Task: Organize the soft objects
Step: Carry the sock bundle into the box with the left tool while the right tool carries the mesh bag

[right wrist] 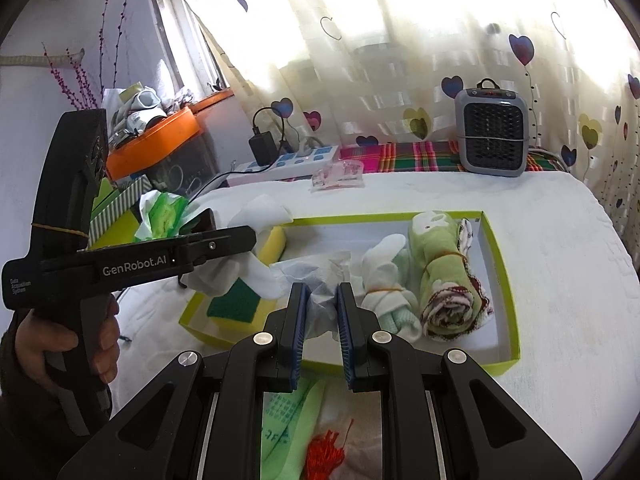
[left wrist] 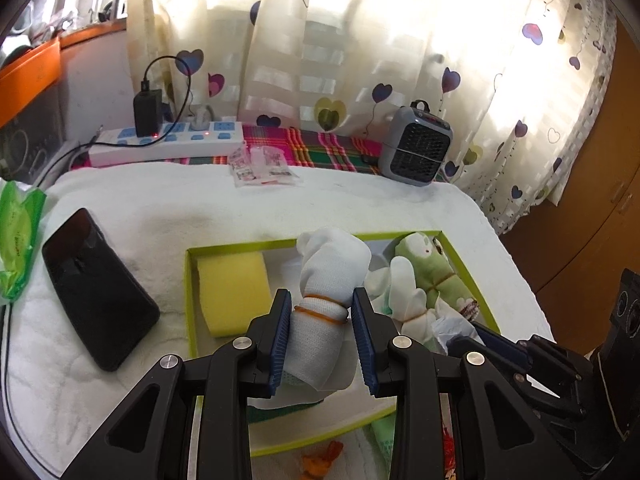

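The left hand-held gripper [left wrist: 321, 312] clamps a rolled white sock [left wrist: 326, 280] above the green box [left wrist: 472, 276], beside the yellow sponge [left wrist: 232, 284]. The right hand-held gripper [right wrist: 322, 304] pinches a crumpled white tissue [right wrist: 320, 276] over the same box, left of 2 rolled cloths [right wrist: 444, 276].

The side of the left gripper [right wrist: 224, 240], seen from the right wrist camera, carries the white brand "GenRobot.AI" along its black body. Further back on the same body, near the handle, stands smaller white print in three short lines that reads "Data Acquisition System". The green packet [right wrist: 286, 412] lying below the right gripper bears printed characters, too small and blurred to read. The clear sachets [left wrist: 262, 168] near the power strip show red and white printing, also illegible.
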`<state>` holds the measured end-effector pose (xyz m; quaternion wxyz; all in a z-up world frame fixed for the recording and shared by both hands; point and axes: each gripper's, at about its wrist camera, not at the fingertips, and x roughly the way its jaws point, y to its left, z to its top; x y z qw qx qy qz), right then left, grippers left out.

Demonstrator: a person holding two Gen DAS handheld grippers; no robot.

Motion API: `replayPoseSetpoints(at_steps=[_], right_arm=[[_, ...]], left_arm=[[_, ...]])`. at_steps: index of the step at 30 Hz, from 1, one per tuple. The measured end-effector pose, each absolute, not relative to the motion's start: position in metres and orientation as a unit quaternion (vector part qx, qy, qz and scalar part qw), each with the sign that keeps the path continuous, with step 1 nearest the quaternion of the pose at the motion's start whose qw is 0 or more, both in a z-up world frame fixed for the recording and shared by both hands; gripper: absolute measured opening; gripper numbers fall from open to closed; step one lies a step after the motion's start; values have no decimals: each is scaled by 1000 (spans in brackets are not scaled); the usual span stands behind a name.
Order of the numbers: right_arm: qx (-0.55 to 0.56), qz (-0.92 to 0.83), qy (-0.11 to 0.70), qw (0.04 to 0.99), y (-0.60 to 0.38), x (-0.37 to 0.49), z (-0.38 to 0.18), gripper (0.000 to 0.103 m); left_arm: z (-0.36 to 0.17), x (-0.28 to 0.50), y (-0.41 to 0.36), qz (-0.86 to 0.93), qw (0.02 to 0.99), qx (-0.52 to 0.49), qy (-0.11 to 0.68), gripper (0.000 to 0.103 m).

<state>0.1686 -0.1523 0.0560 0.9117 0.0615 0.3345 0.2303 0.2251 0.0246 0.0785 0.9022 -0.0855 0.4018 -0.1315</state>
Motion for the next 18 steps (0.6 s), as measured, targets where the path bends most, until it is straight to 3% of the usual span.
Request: replayPoseSetpoints(at_steps=[18], right_arm=[[53,219,357,907,-143,198,40,16]], left_arm=[[57,259,15,-109,898,-62,421,29]])
